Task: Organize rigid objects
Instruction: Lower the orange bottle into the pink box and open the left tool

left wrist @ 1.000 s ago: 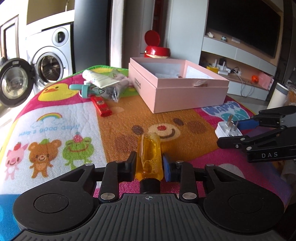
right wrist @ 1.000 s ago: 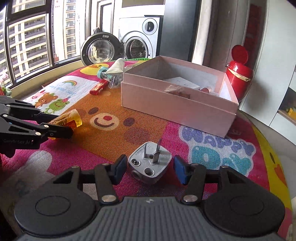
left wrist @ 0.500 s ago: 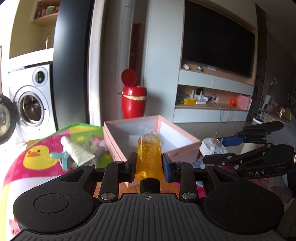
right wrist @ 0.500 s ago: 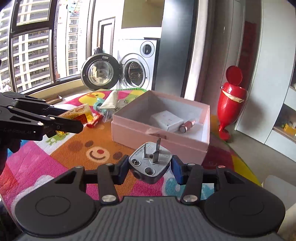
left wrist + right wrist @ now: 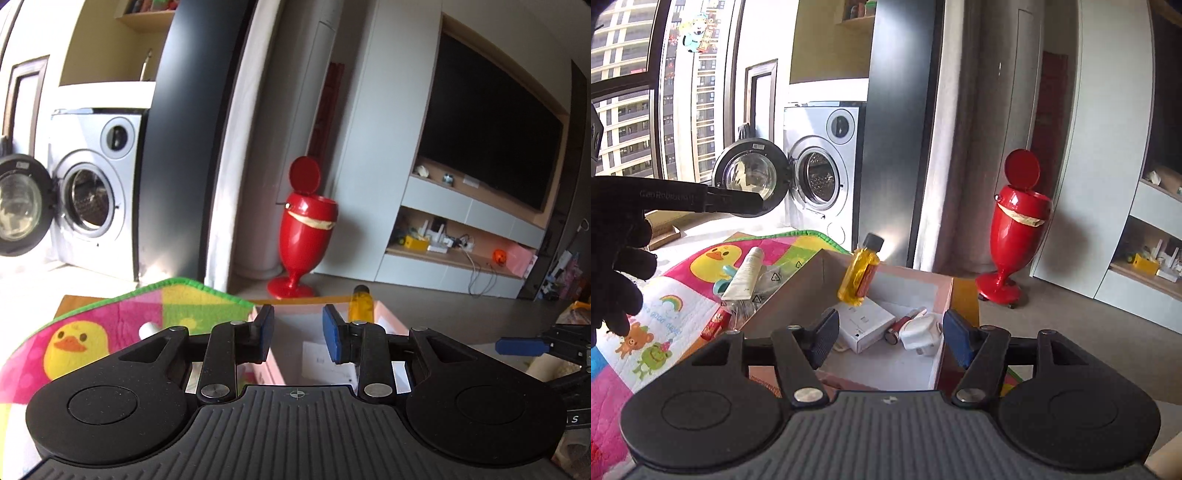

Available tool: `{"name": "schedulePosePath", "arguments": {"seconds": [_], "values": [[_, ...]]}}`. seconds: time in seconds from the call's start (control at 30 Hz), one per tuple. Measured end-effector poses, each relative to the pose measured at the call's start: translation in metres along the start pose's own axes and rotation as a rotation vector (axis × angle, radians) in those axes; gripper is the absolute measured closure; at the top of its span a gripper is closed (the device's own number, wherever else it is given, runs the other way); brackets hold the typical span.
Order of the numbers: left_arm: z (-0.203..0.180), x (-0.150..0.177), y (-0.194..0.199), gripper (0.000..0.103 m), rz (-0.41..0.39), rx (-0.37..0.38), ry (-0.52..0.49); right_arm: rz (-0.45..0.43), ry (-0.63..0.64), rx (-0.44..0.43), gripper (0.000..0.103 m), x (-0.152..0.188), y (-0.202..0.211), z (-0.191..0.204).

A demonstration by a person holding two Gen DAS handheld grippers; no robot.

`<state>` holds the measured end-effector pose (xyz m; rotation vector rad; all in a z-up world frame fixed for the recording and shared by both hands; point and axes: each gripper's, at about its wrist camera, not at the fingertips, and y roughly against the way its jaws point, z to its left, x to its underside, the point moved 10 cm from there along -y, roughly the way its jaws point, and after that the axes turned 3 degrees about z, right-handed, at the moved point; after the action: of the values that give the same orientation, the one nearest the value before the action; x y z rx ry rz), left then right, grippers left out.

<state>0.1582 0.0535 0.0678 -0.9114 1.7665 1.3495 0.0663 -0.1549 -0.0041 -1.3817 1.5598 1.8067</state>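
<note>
On the left hand-held gripper [image 5: 746,201] I read "GenRobot.AI" along its arm, and my own mirrored view of the mat [image 5: 665,306] shows reversed lettering by the rainbow that I can't make out. Half a second ago I had the yellow bottle clamped in the left and the white plug in the right; both pairs of blue pads now stand apart with nothing between them. The left hand-held gripper [image 5: 297,332] is open, and so is the right hand-held gripper [image 5: 890,334]. The bottle [image 5: 860,275], amber with a black cap, sits tilted at 12 o'clock over the pink box [image 5: 945,291], cap uppermost; I can't tell whether it touches the far wall. The plug [image 5: 921,338] lies on the box floor at about 1 o'clock, just beside a red tube [image 5: 905,323] and a white carton [image 5: 866,321]. A cream tube [image 5: 744,275] rests on the mat at 10 o'clock.
</note>
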Motion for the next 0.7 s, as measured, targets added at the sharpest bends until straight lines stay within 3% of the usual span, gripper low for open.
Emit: {"name": "schedulePosePath", "arguments": {"seconds": [0.1, 0.23, 0.43, 0.7], "values": [[0.036, 0.041, -0.007, 0.070, 0.113, -0.103, 0.014, 0.059, 0.056, -0.004, 0.040, 0.035, -0.004, 0.016], [0.066, 0.082, -0.008, 0.072, 0.197, -0.141, 0.077, 0.092, 0.072, -0.021, 0.040, 0.053, -0.009, 0.032], [0.083, 0.095, 0.002, 0.072, 0.178, -0.171, 0.149, 0.137, 0.056, -0.047, 0.040, 0.063, -0.018, 0.048], [0.084, 0.080, -0.001, 0.072, 0.129, -0.172, 0.213, 0.127, 0.111, -0.095, 0.040, 0.066, -0.010, 0.077]]}}
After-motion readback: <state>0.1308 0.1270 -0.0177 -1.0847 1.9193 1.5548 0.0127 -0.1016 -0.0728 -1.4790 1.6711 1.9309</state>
